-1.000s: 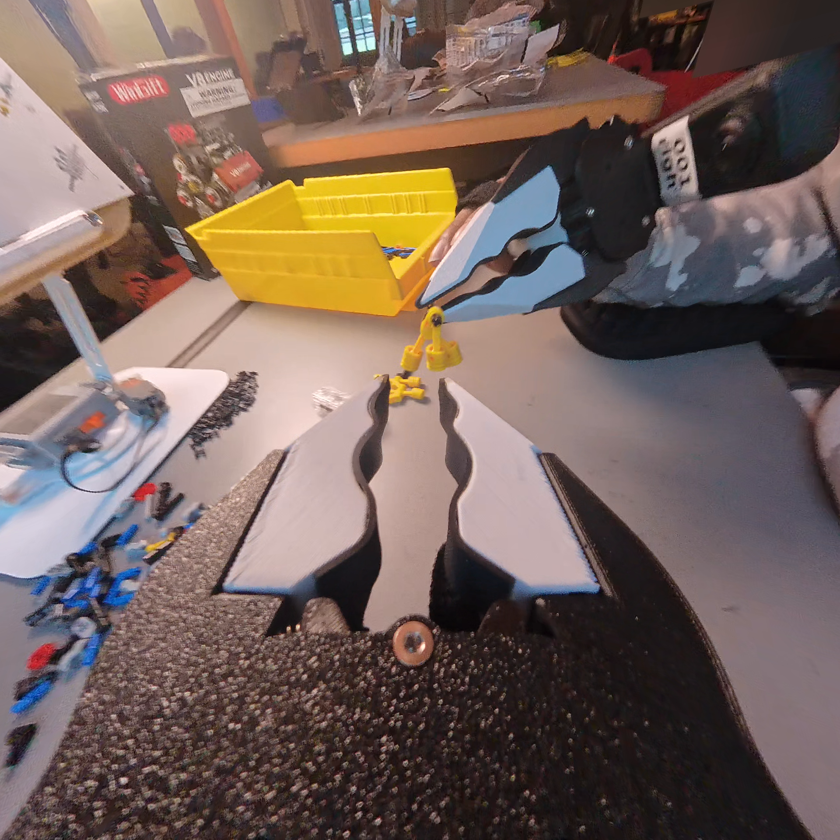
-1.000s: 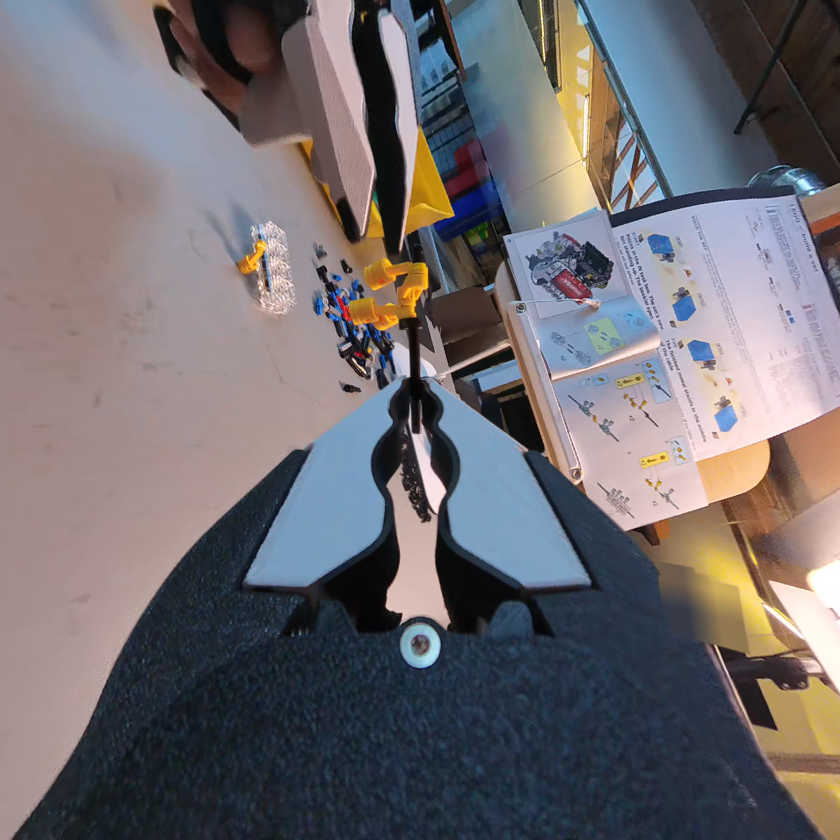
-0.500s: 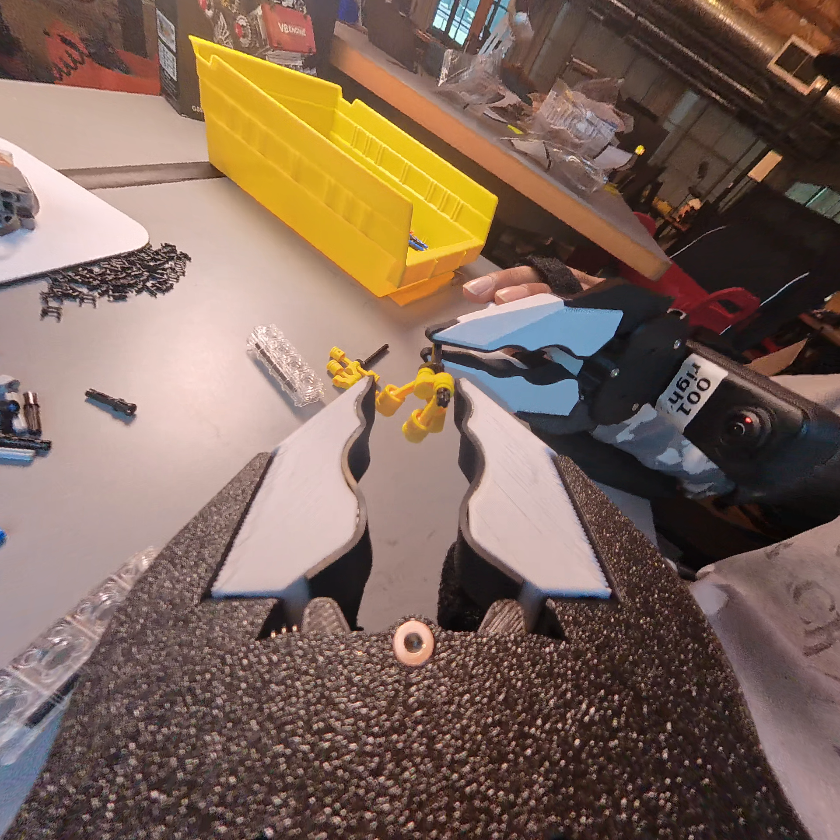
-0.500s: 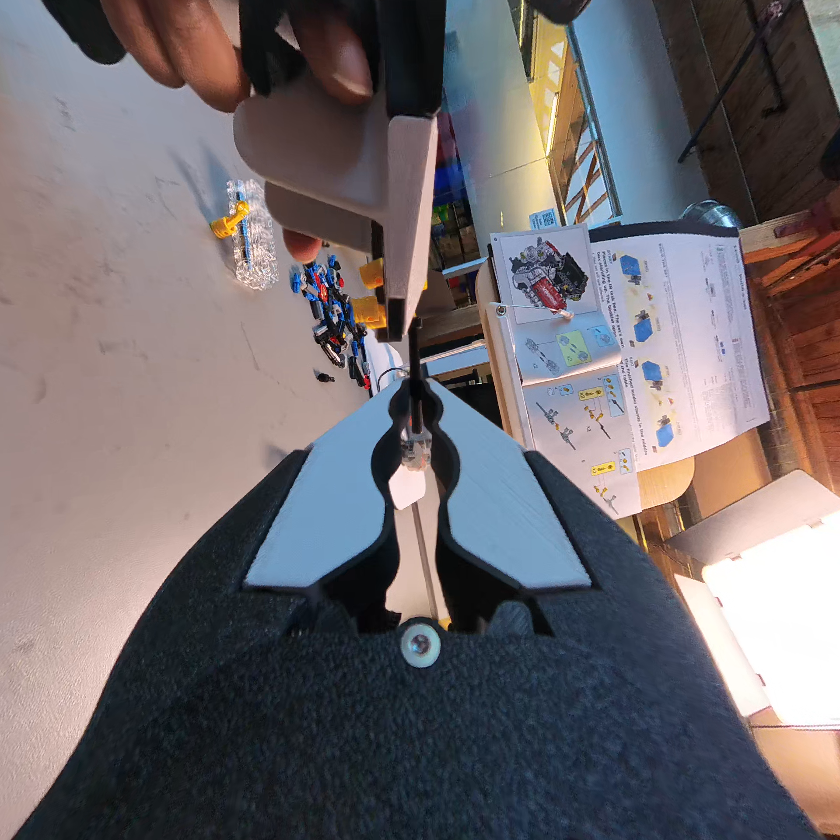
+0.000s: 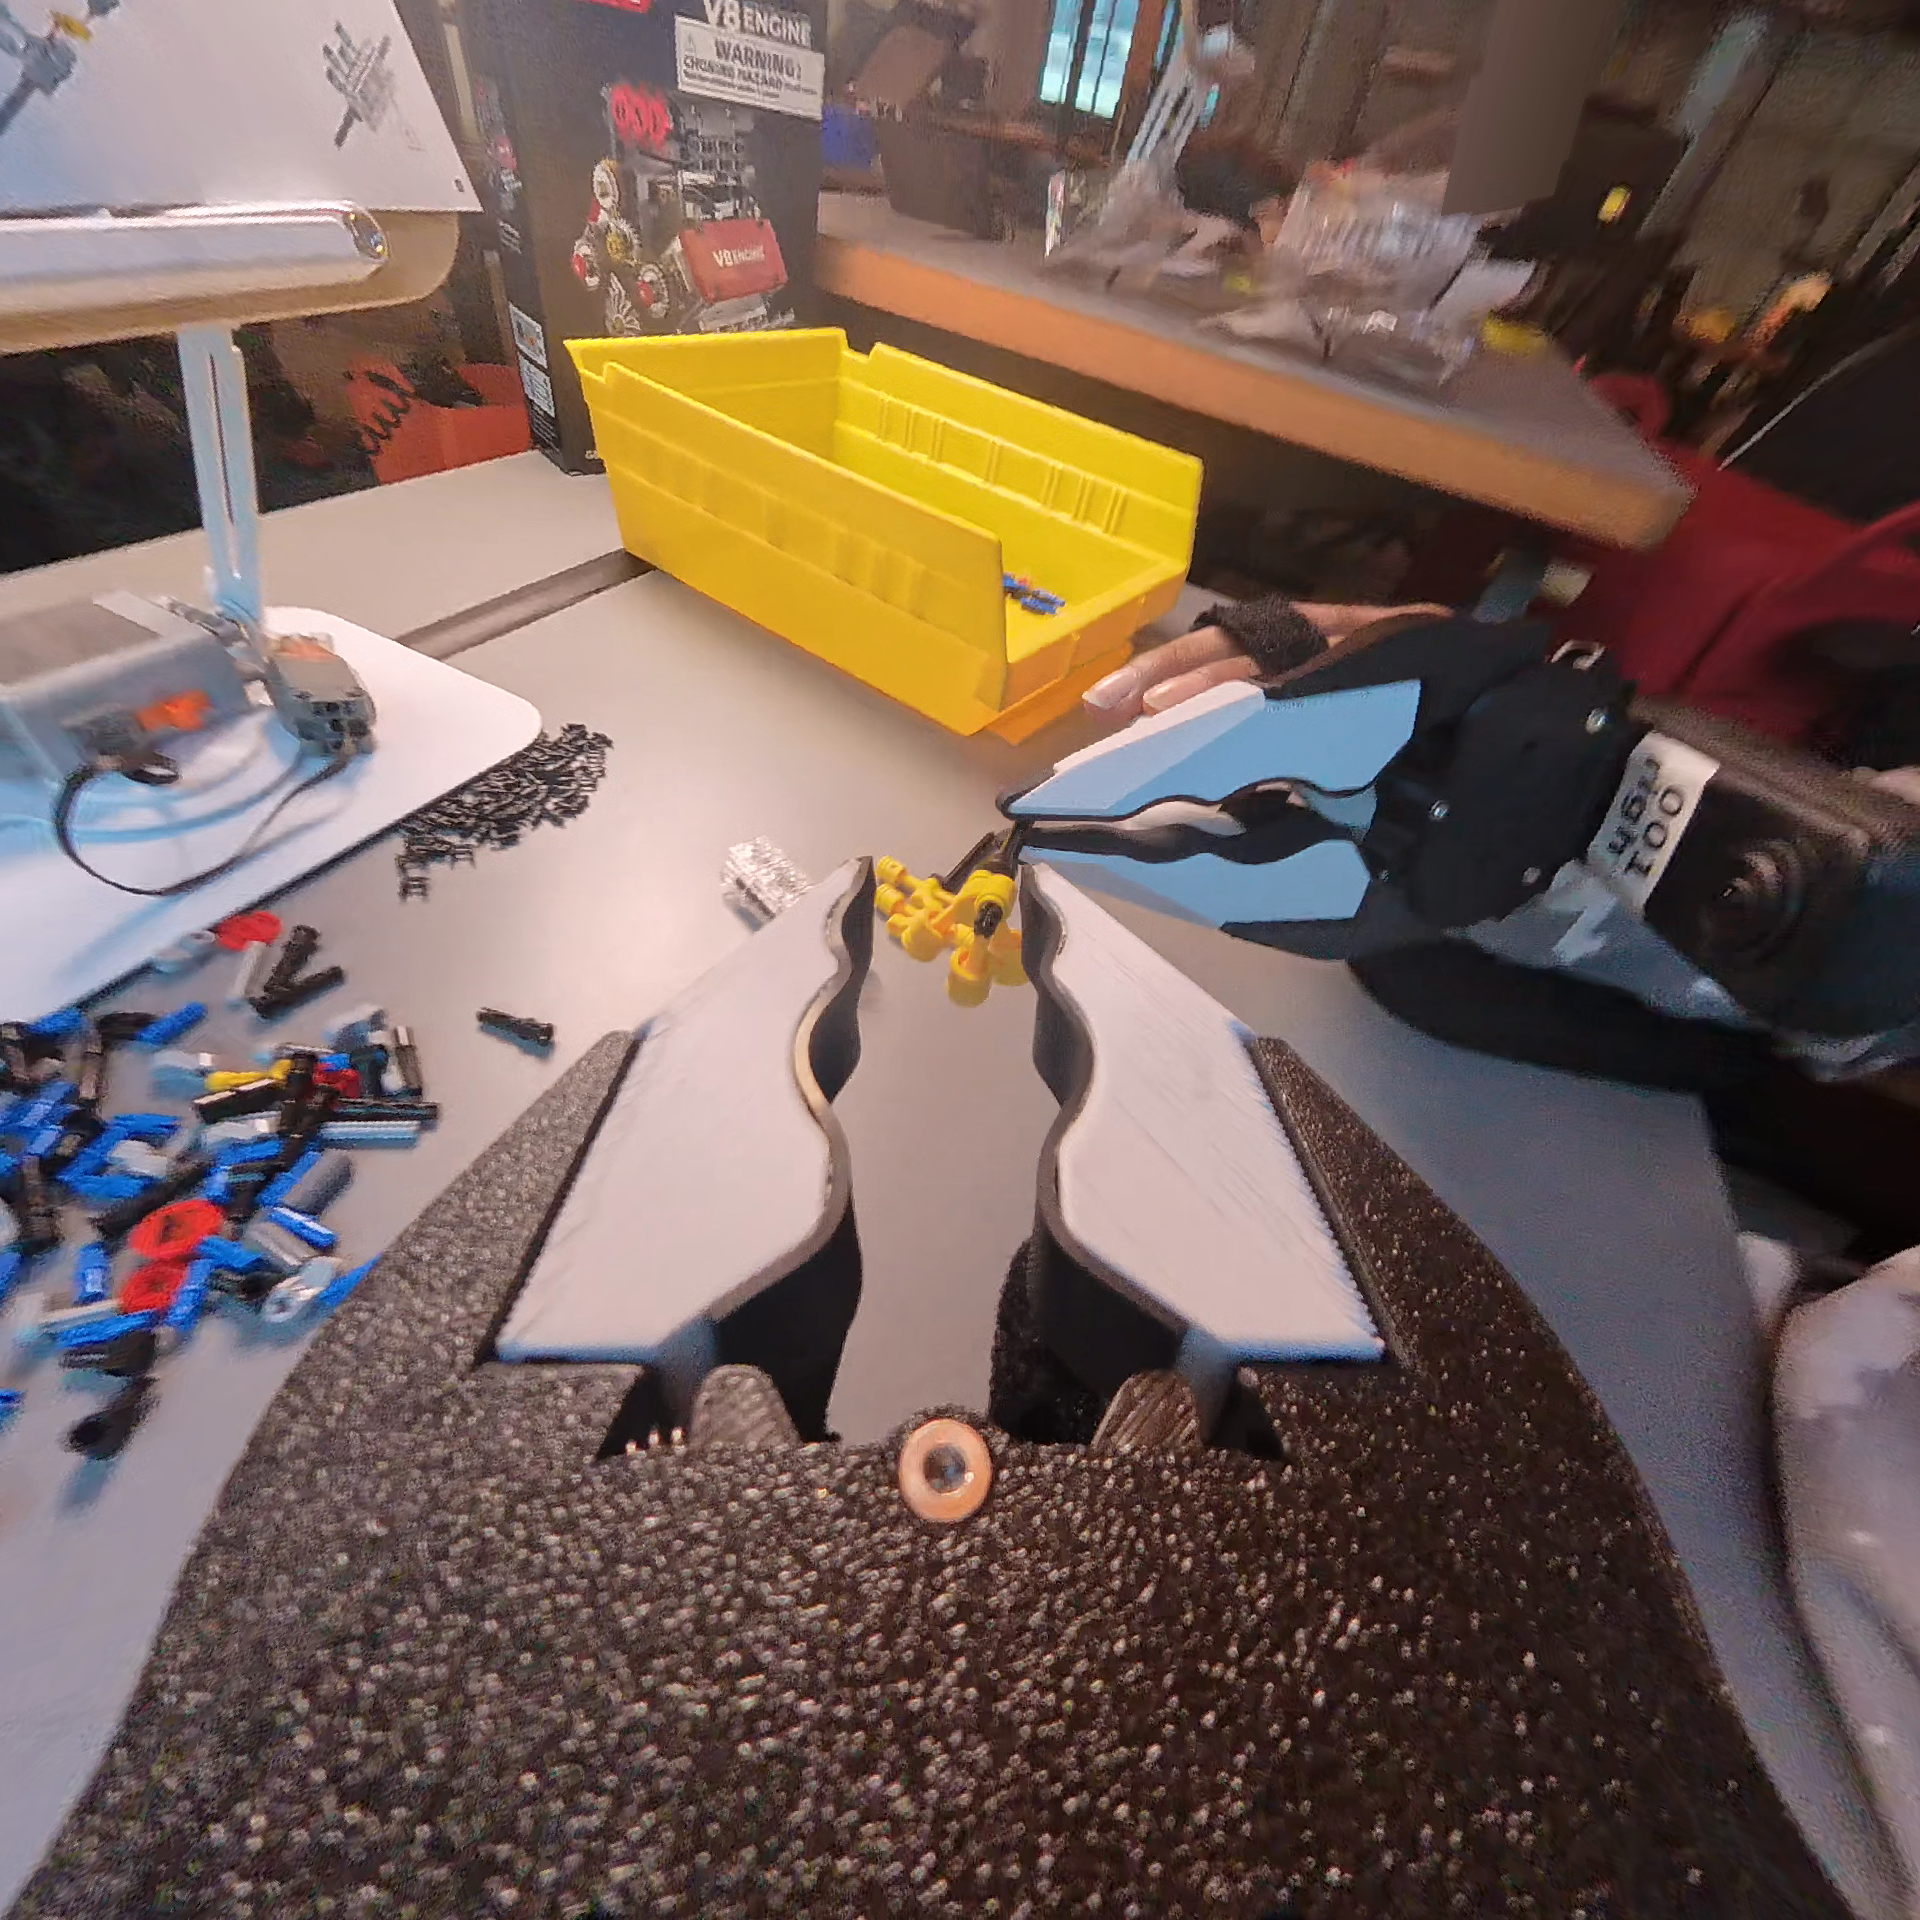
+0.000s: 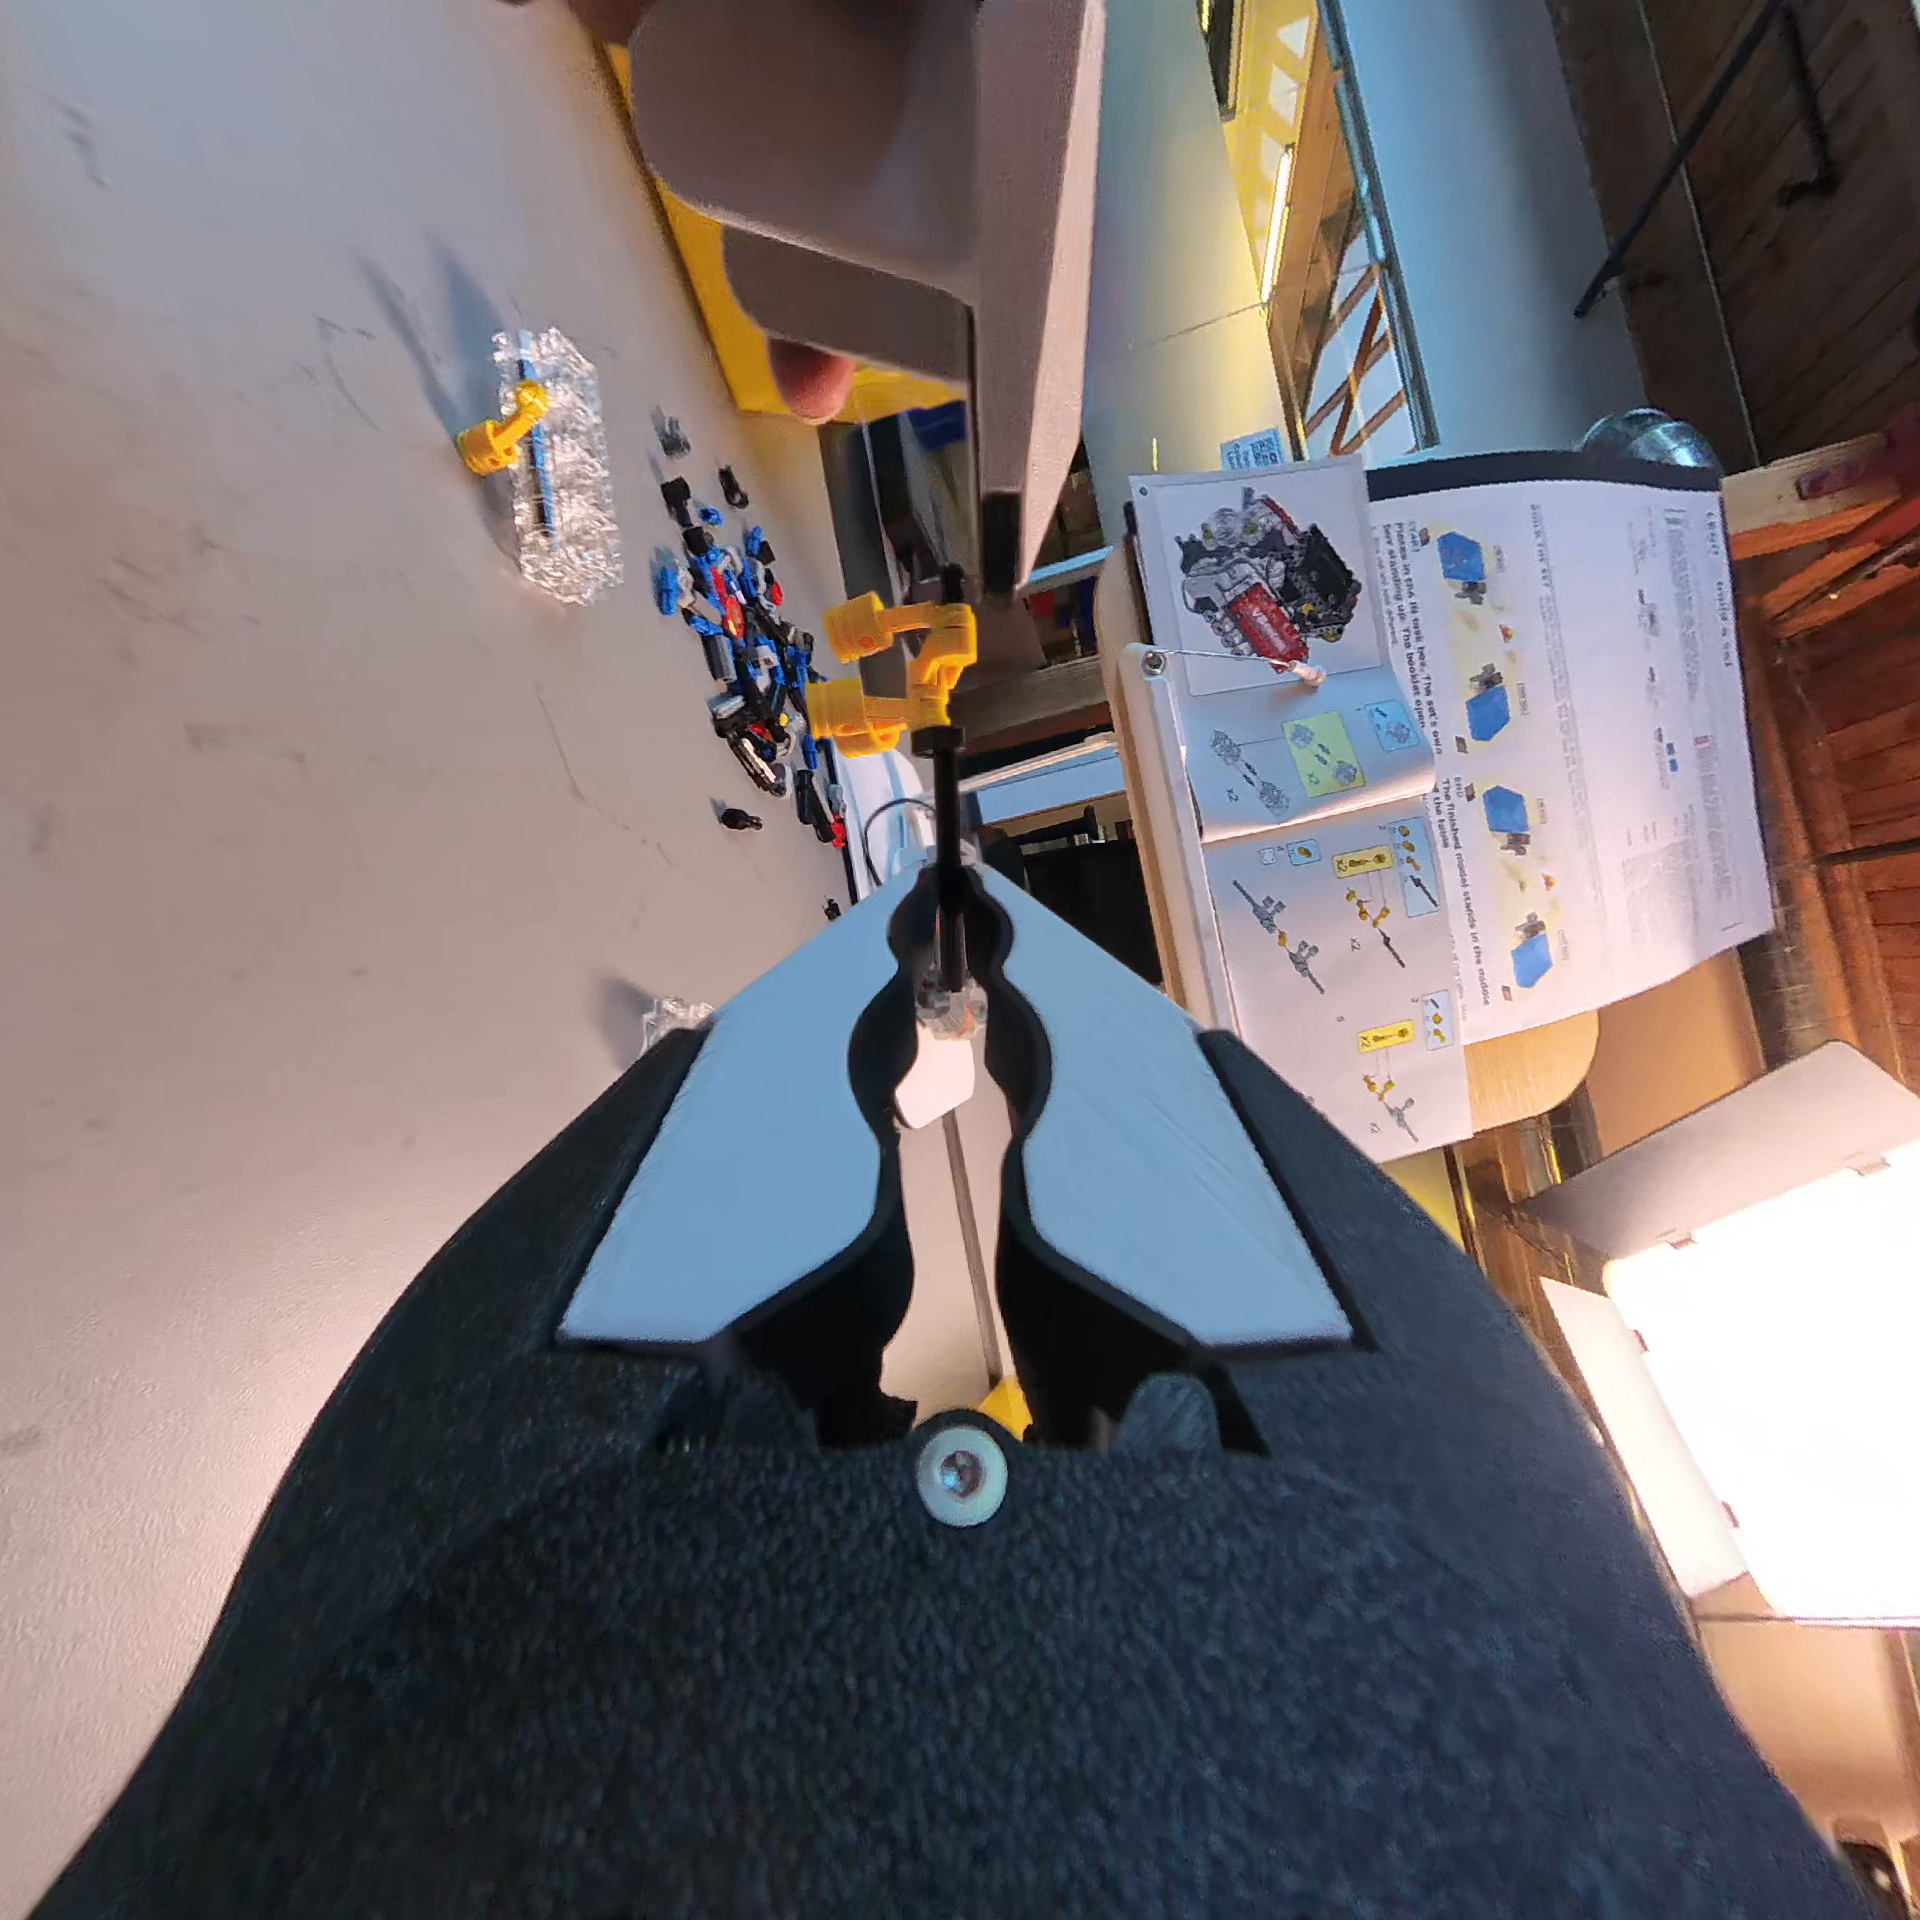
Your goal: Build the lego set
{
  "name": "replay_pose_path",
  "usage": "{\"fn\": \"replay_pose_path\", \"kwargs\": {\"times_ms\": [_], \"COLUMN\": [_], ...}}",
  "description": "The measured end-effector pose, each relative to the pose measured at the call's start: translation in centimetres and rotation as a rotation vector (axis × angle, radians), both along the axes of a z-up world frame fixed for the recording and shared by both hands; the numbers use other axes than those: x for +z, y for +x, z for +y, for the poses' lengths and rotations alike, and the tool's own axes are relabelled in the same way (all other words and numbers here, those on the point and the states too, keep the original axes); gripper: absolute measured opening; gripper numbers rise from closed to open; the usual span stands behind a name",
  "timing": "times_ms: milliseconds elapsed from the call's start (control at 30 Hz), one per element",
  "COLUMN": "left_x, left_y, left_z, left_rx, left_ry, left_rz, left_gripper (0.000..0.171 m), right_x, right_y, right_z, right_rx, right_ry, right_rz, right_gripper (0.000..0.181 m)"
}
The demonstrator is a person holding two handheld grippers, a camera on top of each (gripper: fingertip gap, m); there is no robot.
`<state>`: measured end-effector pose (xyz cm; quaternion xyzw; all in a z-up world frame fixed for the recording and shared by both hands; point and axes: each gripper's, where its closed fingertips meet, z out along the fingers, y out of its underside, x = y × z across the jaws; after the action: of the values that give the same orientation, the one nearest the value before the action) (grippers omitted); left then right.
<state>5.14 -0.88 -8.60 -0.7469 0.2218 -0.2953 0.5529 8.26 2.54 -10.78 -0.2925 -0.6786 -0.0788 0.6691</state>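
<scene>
Pinching a black axle (image 6: 948, 831) at their tips, the right gripper's (image 6: 943, 902) fingers are nearly closed, and the axle carries a cluster of yellow pieces (image 6: 896, 673) on its far end, held in the air above the table (image 6: 260, 831). From the left wrist view the same yellow cluster (image 5: 961, 925) sits between the tips of the left gripper (image 5: 943, 902), whose jaws stand apart with a clear gap and grip nothing; whether either tip touches the cluster cannot be told. The right gripper (image 5: 1023, 821) comes in from the right there, its tips meeting at the axle just above the cluster.

Just beyond the cluster a clear plastic bag (image 5: 764, 878) lies on the table (image 5: 644, 810); in the right wrist view a separate yellow piece (image 6: 499, 434) rests on that bag (image 6: 556, 488). A loose pile of blue, black and red parts (image 5: 187, 1132) is spread to the left, with a heap of small black pins (image 5: 499, 795) beyond it. Farther back stands a yellow bin (image 5: 862, 520), and behind it a dark box (image 5: 675, 197). At the left a white board (image 5: 260, 769) bears a grey motor unit (image 5: 312, 691) with a black cable. An open instruction booklet (image 6: 1351, 790) is propped on a stand.
</scene>
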Motion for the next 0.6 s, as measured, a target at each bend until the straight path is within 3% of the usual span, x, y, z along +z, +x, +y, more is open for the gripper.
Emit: {"fn": "replay_pose_path", "kwargs": {"times_ms": [233, 433, 600], "left_x": [-3.1, -4.9, -4.8], "left_y": [0.4, 0.5, 0.4], "left_z": [-0.8, -0.9, -0.8], "left_rx": [-0.024, -0.030, -0.012], "left_ry": [0.169, 0.198, 0.274], "left_rz": [0.556, 0.756, 0.849], "left_gripper": [0.013, 0.010, 0.009], "right_x": [-2.4, -2.7, -2.5], "right_y": [-1.2, -1.6, -1.6], "right_z": [-1.2, -1.6, -1.5], "right_rx": [0.045, 0.056, 0.053], "right_ry": [-0.014, -0.004, -0.001], "right_rz": [-0.103, -0.122, -0.112], "right_gripper": [0.003, 0.003, 0.003]}}
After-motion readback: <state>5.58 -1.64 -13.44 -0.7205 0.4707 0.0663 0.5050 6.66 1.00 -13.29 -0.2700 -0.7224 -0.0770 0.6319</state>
